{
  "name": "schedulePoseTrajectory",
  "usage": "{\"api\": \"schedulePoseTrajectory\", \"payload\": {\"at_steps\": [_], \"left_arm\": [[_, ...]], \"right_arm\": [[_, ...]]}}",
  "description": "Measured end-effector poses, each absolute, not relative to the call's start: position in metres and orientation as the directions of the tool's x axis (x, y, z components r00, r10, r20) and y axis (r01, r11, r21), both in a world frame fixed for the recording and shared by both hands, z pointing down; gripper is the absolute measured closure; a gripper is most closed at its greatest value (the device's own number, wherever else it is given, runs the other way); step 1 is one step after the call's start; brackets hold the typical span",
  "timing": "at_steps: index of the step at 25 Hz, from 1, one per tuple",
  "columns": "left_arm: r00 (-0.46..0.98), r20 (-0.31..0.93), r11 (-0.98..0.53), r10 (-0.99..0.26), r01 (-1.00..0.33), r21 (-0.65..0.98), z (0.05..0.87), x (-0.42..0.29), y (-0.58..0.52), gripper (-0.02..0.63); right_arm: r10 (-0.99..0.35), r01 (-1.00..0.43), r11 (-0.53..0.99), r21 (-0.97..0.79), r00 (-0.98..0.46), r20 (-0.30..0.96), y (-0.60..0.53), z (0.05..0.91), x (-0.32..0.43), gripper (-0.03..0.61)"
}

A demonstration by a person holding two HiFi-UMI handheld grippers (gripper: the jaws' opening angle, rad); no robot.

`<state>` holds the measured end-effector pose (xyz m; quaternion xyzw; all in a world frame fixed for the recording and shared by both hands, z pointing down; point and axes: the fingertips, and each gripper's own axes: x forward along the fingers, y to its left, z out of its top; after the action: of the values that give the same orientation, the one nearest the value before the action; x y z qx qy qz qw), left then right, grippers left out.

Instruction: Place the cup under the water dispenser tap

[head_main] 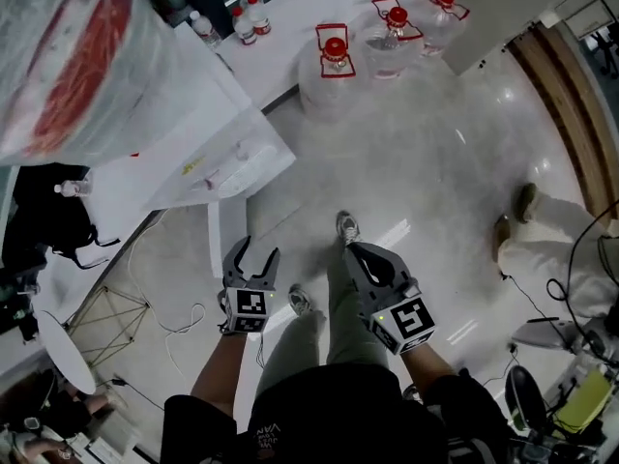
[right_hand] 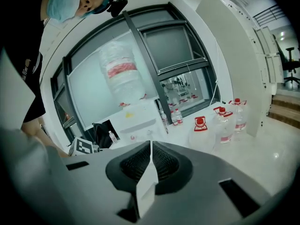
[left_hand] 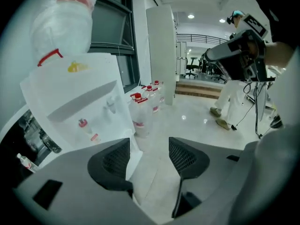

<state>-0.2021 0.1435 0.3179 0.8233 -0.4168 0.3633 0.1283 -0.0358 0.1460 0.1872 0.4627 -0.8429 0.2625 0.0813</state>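
Observation:
The white water dispenser [head_main: 184, 153] stands at the upper left with a large bottle [head_main: 68, 56] on top. In the left gripper view its tap niche shows a red tap [left_hand: 83, 123] and a pale tap [left_hand: 110, 106]. My left gripper [head_main: 250, 259] [left_hand: 149, 146] hangs over the floor just right of the dispenser, open and with nothing between its fingers. My right gripper [head_main: 372, 259] [right_hand: 151, 149] is beside it, further right, shut on a thin white paper cup [right_hand: 149, 182] pinched flat and seen edge-on. The cup does not show in the head view.
Large water jugs with red caps [head_main: 335, 61] [head_main: 395, 37] and small bottles [head_main: 247, 17] stand on the floor beyond the dispenser. Another person's legs in white trousers [head_main: 542, 240] are at the right. A black bag [head_main: 48, 220], a wire stand [head_main: 106, 317] and cables lie at the left.

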Motion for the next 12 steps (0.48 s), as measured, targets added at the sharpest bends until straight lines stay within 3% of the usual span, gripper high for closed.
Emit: {"api": "schedulePoseTrajectory", "payload": {"at_steps": [12], "left_arm": [[0.293, 0.763, -0.591, -0.576, -0.794, -0.141, 0.513, -0.181, 0.061, 0.356]], "right_arm": [[-0.693, -0.79, 0.421, -0.446, -0.597, 0.403, 0.071, 0.353, -0.008, 0.534]]}}
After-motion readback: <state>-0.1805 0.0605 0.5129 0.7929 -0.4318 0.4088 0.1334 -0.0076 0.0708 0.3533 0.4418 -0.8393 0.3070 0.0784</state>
